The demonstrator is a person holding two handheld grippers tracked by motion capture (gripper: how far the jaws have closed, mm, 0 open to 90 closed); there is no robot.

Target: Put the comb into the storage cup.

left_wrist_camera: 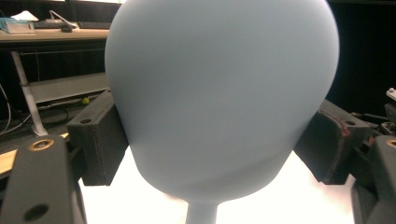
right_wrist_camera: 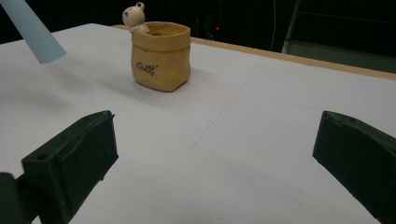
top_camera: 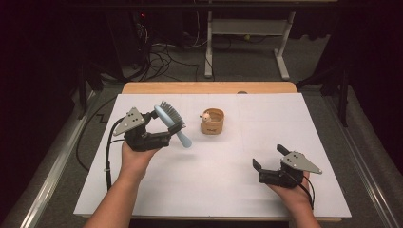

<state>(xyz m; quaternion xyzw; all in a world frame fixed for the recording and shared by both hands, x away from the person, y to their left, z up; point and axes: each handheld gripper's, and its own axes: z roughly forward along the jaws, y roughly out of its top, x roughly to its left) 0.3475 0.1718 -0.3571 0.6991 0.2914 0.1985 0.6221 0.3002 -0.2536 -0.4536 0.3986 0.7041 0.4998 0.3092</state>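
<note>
left gripper (top_camera: 164, 128) pinches a pale blue hairbrush (top_camera: 172, 124) by the broad head, jaws pressed against either side of it; in the left gripper view the rounded blue back of the brush (left_wrist_camera: 219, 93) sits between the two black jaws, with the neck of the handle dropping away below. brush is held up off the white table (top_camera: 228, 190), not resting on it.

long axis of the brush runs on a slant: dark bristles up and toward the far side, handle tip (top_camera: 187, 142) pointing down and toward the person's right. in the right gripper view that handle end (right_wrist_camera: 35, 35) hangs above the table surface, just left of the pot.

small tan pot (top_camera: 212, 121) with a little animal figure on its rim stands upright near the table's middle, to the right of the brush and close to it, apart from it. mouth open upward.

right gripper (top_camera: 270, 159) sits low at the near right, jaws spread wide, holding nothing; it looks across the table at the pot (right_wrist_camera: 160, 56), well apart from it.

judgement: the left hand is the nearer one to the pot. if the brush is meant for the pot, the handle must swing from slanted to near upright and shift right over the mouth.
</note>
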